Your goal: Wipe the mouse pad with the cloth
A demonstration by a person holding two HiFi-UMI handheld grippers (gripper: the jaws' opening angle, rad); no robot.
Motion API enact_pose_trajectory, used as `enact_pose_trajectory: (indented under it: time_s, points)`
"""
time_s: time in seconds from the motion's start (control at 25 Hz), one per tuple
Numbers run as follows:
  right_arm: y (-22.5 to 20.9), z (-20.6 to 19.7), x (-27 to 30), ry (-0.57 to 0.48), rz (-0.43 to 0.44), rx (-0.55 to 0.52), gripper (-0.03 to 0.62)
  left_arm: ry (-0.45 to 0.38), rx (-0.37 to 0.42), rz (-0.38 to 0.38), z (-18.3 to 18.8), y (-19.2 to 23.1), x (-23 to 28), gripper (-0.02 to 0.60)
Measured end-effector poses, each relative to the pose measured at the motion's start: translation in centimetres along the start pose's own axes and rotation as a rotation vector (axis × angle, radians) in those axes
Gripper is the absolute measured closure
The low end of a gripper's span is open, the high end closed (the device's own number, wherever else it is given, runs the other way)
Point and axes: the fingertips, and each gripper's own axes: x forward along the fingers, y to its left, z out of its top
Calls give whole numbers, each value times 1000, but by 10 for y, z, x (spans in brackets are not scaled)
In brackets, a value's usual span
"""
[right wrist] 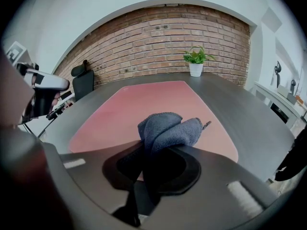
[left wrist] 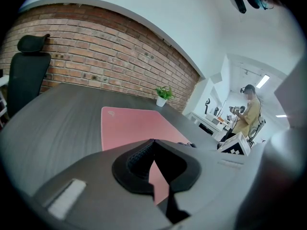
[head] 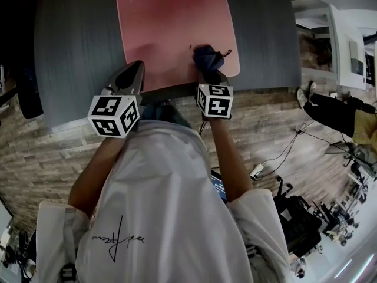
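A bunched blue-grey cloth (right wrist: 168, 128) is clamped in the right gripper (head: 210, 71) at the pink rectangular mouse pad's (head: 171, 22) near corner, wiping judged largely outstanding, the left gripper (head: 134, 71) closed and empty.

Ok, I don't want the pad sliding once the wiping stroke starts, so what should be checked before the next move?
1. Blue-grey microfibre cloth clamped in the right gripper: ok.
2. Cloth over the pink rectangular mouse pad, by its near right corner: ok.
3. Cloth pressed flat on the pad: cannot tell; it is bunched up above the jaws.
4. Rest of the pad bare for the stroke: ok.
5. Left gripper holding the pad down: cannot tell; it is shut, empty, at the pad's near left corner.
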Motion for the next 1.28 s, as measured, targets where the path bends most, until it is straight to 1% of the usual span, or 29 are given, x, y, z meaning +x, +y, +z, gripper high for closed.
enact_pose_trajectory:
  time_s: [0.56, 0.72, 1.0, 1.28]
  points:
    - [20, 1, 4, 8, 36, -8, 520, 2, -13, 11, -2, 2, 2, 580]
    - [32, 2, 7, 9, 55, -15, 520, -15, -14, 23, 1, 4, 0, 580]
    - [56, 0, 9, 7, 96, -21, 520, -8, -19, 24, -4, 6, -5, 580]
    - [71, -1, 11, 7, 118, -18, 520, 4, -19, 17, -7, 8, -6, 580]
